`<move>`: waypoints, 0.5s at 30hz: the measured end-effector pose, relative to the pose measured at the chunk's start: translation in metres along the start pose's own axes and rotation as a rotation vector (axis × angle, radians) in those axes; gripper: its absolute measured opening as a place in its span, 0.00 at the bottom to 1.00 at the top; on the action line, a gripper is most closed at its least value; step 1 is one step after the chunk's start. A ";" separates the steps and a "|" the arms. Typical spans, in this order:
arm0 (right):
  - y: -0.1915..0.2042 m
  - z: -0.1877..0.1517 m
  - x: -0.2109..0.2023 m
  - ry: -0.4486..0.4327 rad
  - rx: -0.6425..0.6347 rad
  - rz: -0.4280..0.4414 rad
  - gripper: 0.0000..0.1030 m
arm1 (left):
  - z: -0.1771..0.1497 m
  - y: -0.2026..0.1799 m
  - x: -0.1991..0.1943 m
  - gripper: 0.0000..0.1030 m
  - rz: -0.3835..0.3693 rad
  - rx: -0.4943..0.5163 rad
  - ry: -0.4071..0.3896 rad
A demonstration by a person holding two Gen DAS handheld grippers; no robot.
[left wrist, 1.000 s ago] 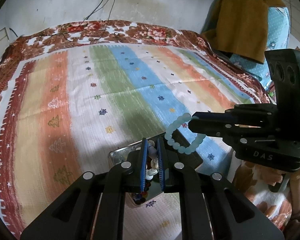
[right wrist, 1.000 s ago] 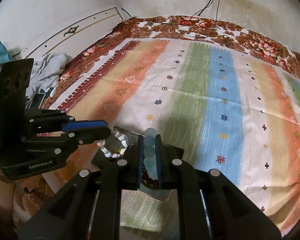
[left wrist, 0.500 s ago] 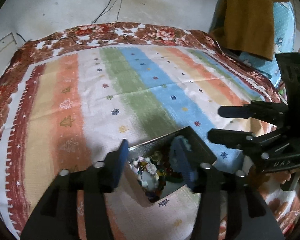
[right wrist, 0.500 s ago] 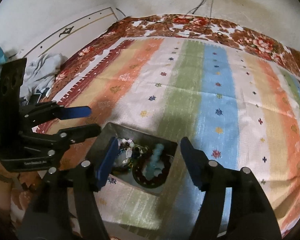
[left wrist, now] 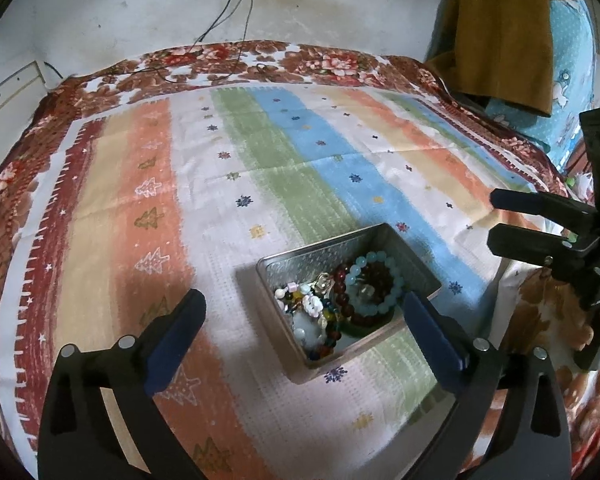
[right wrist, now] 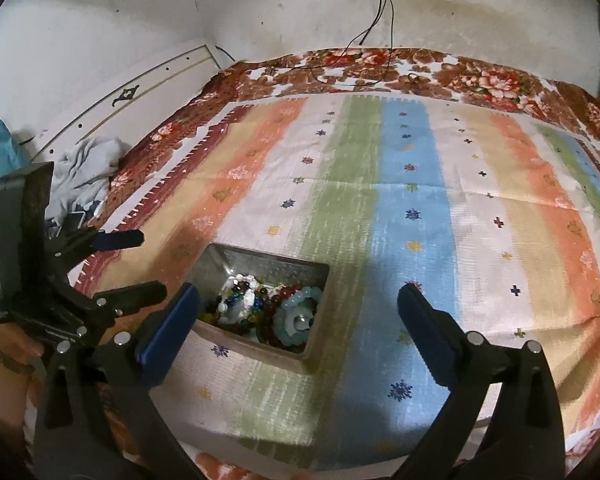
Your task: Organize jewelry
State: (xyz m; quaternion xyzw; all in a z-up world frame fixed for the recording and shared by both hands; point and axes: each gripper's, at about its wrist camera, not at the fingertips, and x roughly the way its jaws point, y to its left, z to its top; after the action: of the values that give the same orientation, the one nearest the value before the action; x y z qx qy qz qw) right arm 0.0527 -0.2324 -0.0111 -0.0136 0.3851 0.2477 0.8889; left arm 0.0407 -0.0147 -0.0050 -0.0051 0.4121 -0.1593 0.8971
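Observation:
A silver metal tin (left wrist: 300, 261) sits on the striped bedspread and shows in the right wrist view too (right wrist: 260, 260). Inside lie a pale blue bead bracelet (left wrist: 374, 288) (right wrist: 296, 312), a dark red bead bracelet (left wrist: 342, 292), and a white and multicoloured bead bracelet (left wrist: 312, 316) (right wrist: 240, 300). My left gripper (left wrist: 306, 336) is open and empty, above the tin's near side. My right gripper (right wrist: 300, 316) is open and empty, above the tin. Each gripper shows in the other's view, the right one (left wrist: 496, 218) and the left one (right wrist: 150, 264).
The striped bedspread (left wrist: 260, 160) covers a bed with a floral border. Black cables (left wrist: 236, 20) run from a wall socket onto the far edge. A brown cloth (left wrist: 500, 32) hangs over blue bedding at the back right. A grey cloth pile (right wrist: 88, 168) lies off the bed's left side.
Both grippers opened and let go of their bracelets, which now lie in the tin. Both grippers have pulled up and back from the tin.

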 end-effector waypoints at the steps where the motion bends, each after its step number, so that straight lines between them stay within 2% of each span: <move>1: 0.000 -0.002 -0.001 -0.003 -0.003 -0.011 0.95 | -0.001 0.000 0.000 0.94 0.006 0.001 0.001; 9: 0.010 -0.017 -0.004 0.004 -0.049 -0.066 0.95 | -0.009 0.003 -0.014 0.94 0.062 -0.015 -0.053; 15: 0.012 -0.027 -0.014 -0.041 -0.052 -0.067 0.95 | -0.015 -0.011 -0.028 0.94 0.069 0.010 -0.123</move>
State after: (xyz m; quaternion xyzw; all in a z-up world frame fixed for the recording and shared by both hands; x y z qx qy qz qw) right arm 0.0209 -0.2339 -0.0180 -0.0442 0.3595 0.2280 0.9038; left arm 0.0092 -0.0155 0.0068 0.0038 0.3553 -0.1299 0.9257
